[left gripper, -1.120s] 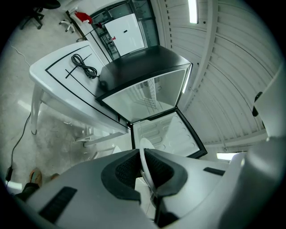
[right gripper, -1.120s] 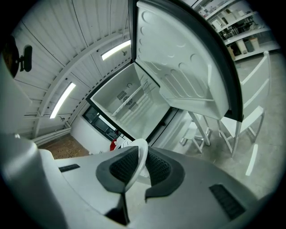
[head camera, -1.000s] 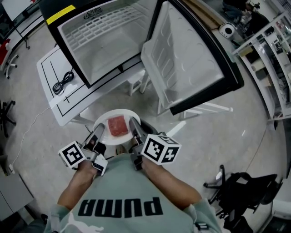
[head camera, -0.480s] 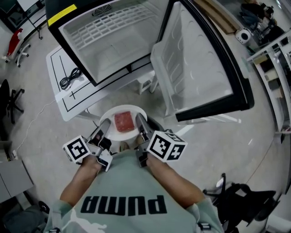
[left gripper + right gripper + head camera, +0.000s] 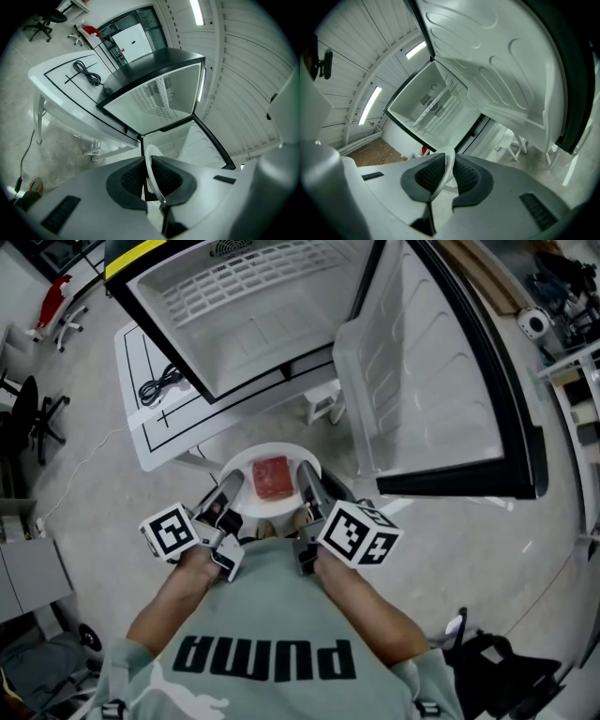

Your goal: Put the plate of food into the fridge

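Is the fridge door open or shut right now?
Open. The fridge door stands wide to the right, and the white interior with its wire shelf shows ahead of the plate.

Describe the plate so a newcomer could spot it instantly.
Start at the open fridge with its door swung right. In front of it, near the person's chest, the left gripper and right gripper each clamp one edge of a round white plate. It alone carries a red slab of food.

The fridge [image 5: 253, 334] stood open ahead, with free room in its white compartment under the wire shelf [image 5: 248, 279]. Its door [image 5: 431, 381] closed off the right side, the table [image 5: 155, 432] the left, and a small stool [image 5: 323, 404] stood before the opening.
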A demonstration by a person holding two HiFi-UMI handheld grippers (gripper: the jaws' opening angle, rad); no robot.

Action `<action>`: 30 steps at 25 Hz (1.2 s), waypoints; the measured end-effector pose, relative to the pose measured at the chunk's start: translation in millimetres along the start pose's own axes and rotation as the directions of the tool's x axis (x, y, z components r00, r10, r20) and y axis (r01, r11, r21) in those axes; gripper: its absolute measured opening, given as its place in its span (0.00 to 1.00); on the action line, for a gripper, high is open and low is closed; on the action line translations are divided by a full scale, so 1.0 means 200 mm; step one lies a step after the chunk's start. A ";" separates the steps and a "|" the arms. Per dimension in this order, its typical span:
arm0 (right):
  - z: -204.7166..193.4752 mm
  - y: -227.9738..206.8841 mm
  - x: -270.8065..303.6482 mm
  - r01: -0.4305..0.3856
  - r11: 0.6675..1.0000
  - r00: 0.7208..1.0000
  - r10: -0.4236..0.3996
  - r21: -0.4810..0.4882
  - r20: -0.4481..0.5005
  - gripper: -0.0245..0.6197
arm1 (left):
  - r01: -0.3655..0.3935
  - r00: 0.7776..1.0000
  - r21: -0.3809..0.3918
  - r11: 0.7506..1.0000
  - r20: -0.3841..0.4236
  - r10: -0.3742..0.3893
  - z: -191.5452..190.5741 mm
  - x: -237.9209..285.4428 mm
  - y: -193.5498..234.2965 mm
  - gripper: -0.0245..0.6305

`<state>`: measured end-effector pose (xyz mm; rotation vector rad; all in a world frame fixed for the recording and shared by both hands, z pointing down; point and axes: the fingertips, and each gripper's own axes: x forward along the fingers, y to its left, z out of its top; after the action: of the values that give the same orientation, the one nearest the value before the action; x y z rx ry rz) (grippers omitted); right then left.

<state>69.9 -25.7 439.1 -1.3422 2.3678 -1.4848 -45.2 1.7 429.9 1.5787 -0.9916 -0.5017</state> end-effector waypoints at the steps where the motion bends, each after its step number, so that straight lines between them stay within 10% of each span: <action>1: 0.01 -0.01 0.00 -0.002 1.000 1.000 0.002 0.000 -0.002 0.12 | -0.004 1.000 -0.002 1.000 0.003 0.004 0.00 0.01 0.00 0.09; 11: 0.04 -0.07 0.05 -0.001 1.000 1.000 0.001 -0.004 -0.020 0.12 | -0.022 1.000 -0.019 1.000 0.019 0.023 -0.01 0.08 0.04 0.09; 16: 0.06 -0.09 0.12 0.035 0.999 0.999 -0.035 0.008 -0.011 0.12 | -0.190 0.979 0.154 0.970 -0.041 0.198 0.08 0.04 0.19 0.09; 30: 0.14 -0.06 0.34 0.137 0.991 0.989 -0.137 0.009 0.050 0.12 | -0.119 0.982 0.157 0.980 -0.129 0.140 0.32 0.20 0.24 0.09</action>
<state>48.1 -94.7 459.0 -1.5503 2.2816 -1.4688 -88.1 -68.0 466.6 1.6444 -1.0356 -0.2276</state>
